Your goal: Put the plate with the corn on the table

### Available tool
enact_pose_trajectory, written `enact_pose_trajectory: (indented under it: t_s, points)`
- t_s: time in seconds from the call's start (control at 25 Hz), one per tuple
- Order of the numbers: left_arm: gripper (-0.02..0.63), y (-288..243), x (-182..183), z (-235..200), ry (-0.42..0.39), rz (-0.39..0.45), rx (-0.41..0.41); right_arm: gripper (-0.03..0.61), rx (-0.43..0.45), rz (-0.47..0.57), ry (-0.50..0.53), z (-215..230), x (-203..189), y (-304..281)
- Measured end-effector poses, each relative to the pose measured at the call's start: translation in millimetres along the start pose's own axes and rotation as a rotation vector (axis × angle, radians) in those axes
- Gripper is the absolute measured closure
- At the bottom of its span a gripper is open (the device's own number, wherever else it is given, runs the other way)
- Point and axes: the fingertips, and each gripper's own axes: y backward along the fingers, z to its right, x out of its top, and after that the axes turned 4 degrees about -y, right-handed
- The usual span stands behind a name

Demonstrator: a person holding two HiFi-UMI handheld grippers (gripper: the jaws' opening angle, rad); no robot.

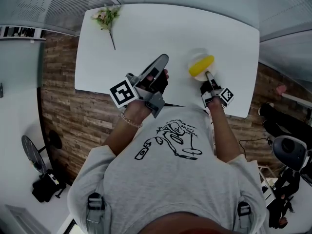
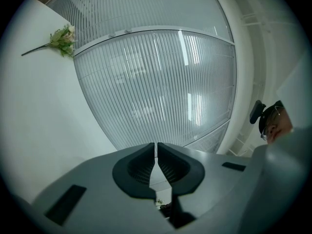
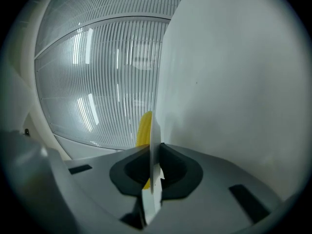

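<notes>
Right tool (image 1: 207,75) pinches the plate (image 1: 194,55) by its rim — corn (image 1: 201,66) aboard — at the white bench (image 1: 170,33); left tool (image 2: 156,156) closed, empty.

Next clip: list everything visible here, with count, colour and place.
table: 1, white, centre of the head view
flower sprig: 1, green with pale blooms, table's far left corner
plate: 1, white, at the table's near right part
corn cob: 1, yellow, on the plate
floor: wood-brown planks, around the table
left gripper: 1, grey, shut and empty, over the table's near edge
right gripper: 1, grey, shut on the plate's near rim
T-shirt: 1, grey with black print, on the person
</notes>
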Motion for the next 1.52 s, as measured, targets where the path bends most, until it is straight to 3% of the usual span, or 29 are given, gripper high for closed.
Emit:
enact_pose_trajectory:
  t_s: [0.96,1.36,1.52]
  points:
    - [0.581,0,0,0,0.005,-0.004,0.0,0.549,-0.103,0.007,-0.041,19,4,-4]
    - [0.583,0,1,1,0.004,0.002,0.001,0.543,-0.294,0.016,-0.071,32,8,-3]
    - [0.581,0,1,1,0.002,0.005,0.0,0.495,-0.357,-0.015,-0.053,33,7,-2]
